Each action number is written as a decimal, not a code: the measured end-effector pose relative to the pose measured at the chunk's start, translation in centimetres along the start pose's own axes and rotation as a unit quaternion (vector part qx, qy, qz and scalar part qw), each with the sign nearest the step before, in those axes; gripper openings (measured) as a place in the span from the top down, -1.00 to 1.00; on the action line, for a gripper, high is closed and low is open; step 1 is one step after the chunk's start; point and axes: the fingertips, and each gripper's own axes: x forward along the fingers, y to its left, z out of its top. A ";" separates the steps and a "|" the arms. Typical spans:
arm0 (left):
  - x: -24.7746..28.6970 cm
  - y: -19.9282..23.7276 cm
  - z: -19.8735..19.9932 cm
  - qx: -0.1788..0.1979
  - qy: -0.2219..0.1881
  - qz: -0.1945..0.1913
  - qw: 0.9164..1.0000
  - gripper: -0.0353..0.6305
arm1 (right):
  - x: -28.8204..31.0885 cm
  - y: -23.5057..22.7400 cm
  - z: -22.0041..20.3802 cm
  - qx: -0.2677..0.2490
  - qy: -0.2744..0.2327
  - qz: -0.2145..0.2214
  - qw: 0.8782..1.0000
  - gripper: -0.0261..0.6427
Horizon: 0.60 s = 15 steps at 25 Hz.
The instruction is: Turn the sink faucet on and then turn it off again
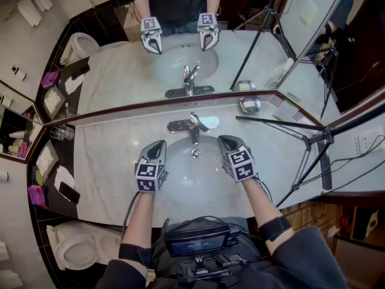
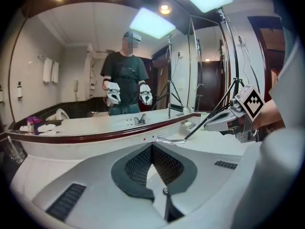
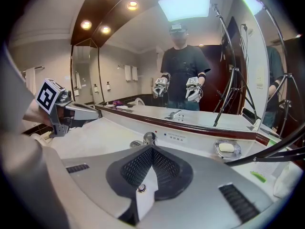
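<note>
Closed and empty, the left tongs (image 1: 158, 144) and right tongs (image 1: 225, 141) flanked the faucet (image 1: 192, 128) above the sink (image 1: 186, 176); its stiff, slick chrome lever (image 1: 198, 121) likely wanted a nudge under the tip.

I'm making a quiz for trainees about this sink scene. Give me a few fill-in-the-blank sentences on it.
1. The jaws of the left gripper and the right gripper are both ____.
2. In the head view, the soap dish lies to the ____ of the faucet.
3. In the head view, the glass stands at the ____ end of the counter.

Missing words: shut; right; left
</note>
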 end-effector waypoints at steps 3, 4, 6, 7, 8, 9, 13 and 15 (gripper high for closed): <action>-1.3 0.5 -0.4 -0.027 -0.005 0.004 1.000 0.89 | -0.1 0.2 0.1 -0.003 -0.002 0.001 1.000 0.86; -1.6 0.6 -0.5 -0.035 -0.006 0.005 0.999 0.89 | -0.1 0.4 0.2 -0.003 -0.003 0.001 1.000 0.86; -2.2 0.8 -0.8 -0.047 -0.010 0.008 0.999 0.89 | -0.3 0.6 0.4 -0.002 -0.005 0.002 1.000 0.86; -2.4 0.9 -0.9 -0.050 -0.011 0.010 0.999 0.89 | -0.2 0.6 0.2 -0.004 -0.005 0.003 1.000 0.86; -2.5 1.0 -1.0 -0.050 -0.012 0.012 0.999 0.89 | -0.2 0.6 -0.1 -0.005 -0.006 0.003 1.000 0.86; -2.7 1.0 -1.0 -0.048 -0.012 0.014 0.999 0.89 | -0.2 0.6 -0.2 -0.006 -0.005 0.003 1.000 0.86; -2.9 1.1 -1.1 -0.040 -0.014 0.019 0.999 0.89 | -0.3 1.0 -0.2 -0.003 -0.002 0.004 1.000 0.86; -2.8 1.0 -1.2 -0.033 -0.013 0.020 0.999 0.89 | -0.2 0.9 -0.4 -0.005 -0.003 0.004 1.000 0.86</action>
